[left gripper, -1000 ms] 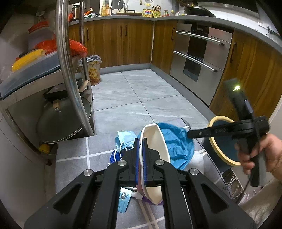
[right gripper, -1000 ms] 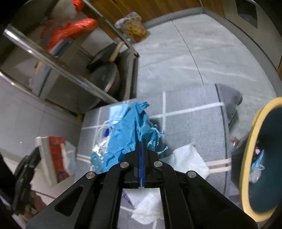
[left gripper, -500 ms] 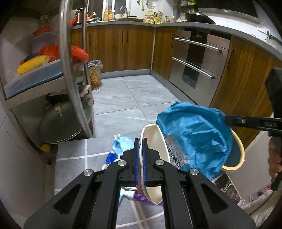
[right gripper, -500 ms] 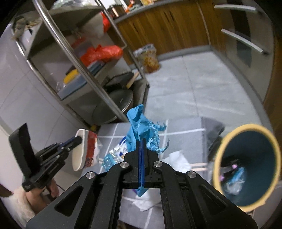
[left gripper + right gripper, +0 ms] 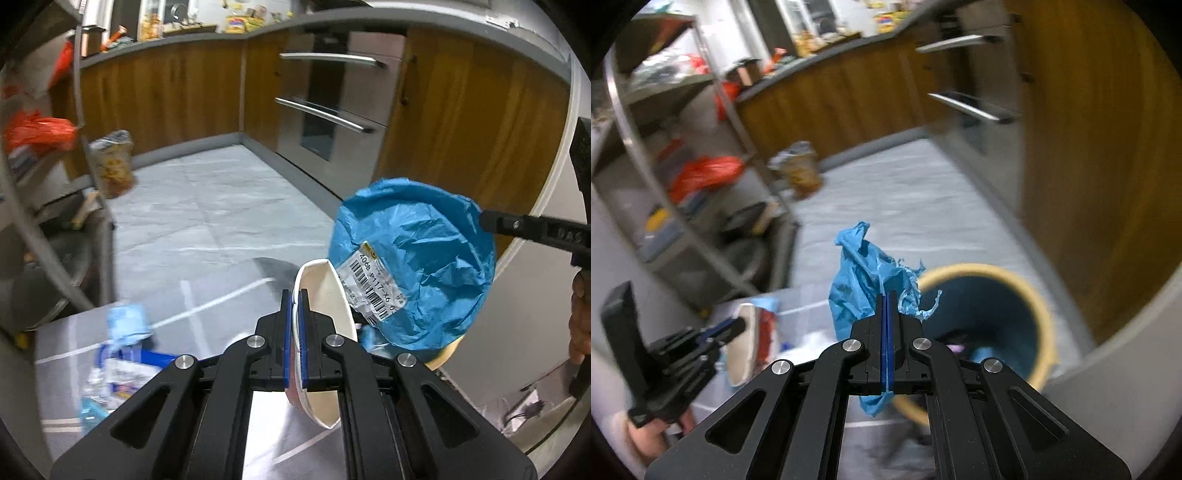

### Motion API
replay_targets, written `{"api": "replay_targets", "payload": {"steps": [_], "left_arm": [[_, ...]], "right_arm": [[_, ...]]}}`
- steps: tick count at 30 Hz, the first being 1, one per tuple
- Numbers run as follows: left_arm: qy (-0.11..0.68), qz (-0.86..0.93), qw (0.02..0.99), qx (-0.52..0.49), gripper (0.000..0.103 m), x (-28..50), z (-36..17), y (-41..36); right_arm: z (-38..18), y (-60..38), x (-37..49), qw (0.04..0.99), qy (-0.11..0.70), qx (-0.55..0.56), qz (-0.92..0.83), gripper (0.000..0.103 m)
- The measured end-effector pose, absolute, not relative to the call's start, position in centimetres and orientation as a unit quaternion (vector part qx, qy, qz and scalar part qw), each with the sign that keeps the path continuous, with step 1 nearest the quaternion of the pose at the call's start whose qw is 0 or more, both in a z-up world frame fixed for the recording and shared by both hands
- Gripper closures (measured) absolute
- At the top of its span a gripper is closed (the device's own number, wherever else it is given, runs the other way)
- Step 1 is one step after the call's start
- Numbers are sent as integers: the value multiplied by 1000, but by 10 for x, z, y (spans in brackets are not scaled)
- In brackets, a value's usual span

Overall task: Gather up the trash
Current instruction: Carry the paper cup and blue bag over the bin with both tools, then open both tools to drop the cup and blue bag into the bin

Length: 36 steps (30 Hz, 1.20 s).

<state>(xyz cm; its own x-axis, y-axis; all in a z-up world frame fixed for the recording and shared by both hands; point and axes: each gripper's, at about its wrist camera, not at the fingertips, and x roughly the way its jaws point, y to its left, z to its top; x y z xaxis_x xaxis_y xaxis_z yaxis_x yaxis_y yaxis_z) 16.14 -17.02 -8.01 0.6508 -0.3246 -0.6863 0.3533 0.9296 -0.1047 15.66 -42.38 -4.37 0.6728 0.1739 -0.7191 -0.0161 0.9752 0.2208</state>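
Left gripper (image 5: 294, 325) clamped on rim of white paper bowl (image 5: 325, 332); bowl held on edge, long axis running away from camera, open side facing right. Red print visible on bowl's outer side in right wrist view (image 5: 764, 332). Right gripper (image 5: 886, 332) pinched tight on blue plastic bag (image 5: 864, 280); bag crumpled, long axis roughly vertical, torn tip pointing up, small tail hanging below the jaws. In left wrist view same bag (image 5: 417, 266) billows wide, white barcode label (image 5: 369, 284) facing camera, touching or just beside bowl's far rim; cannot tell which. Bag held in air above and just left of trash bin (image 5: 1041, 314): round, yellow rim, dark blue inside, standing on floor by wooden cabinet (image 5: 1108, 166). Inside bin: something pale blue and something purplish at bottom, too blurred to name. Bin mostly hidden behind bag in left wrist view, only a strip of yellow rim (image 5: 443, 358) showing. Still on grey mat (image 5: 207, 291): light blue face mask (image 5: 127, 325), blue-and-white packaging (image 5: 122, 373), white tissue (image 5: 812, 339). Around: metal shelf rack (image 5: 665, 177) at left with orange bag (image 5: 705, 173) and pot lid, second small bin with yellowish scraps (image 5: 112, 166) by far cabinets, steel oven drawers (image 5: 325, 110) at right. Nothing between bag and bin opening.
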Motion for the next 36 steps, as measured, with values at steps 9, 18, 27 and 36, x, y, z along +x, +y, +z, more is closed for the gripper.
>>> {"api": "replay_targets", "payload": {"steps": [9,18,27,36], "left_arm": [[389,-218,895,26,100,195,-131,-256],[390,-237,888,50,98,204,-163,-299],[369,-227,900,57,54,195,-156,-294],[349,-215,907,97,50,177,-136,-278]], "right_arm": [[-95,-486,182,885,445,132,-38,101],[-125,-487,194,868,485,92,-51,101],[-119,-482,194,870,486,79,-40,99],[-94,-477,184,887,455,70,-40,59]]}}
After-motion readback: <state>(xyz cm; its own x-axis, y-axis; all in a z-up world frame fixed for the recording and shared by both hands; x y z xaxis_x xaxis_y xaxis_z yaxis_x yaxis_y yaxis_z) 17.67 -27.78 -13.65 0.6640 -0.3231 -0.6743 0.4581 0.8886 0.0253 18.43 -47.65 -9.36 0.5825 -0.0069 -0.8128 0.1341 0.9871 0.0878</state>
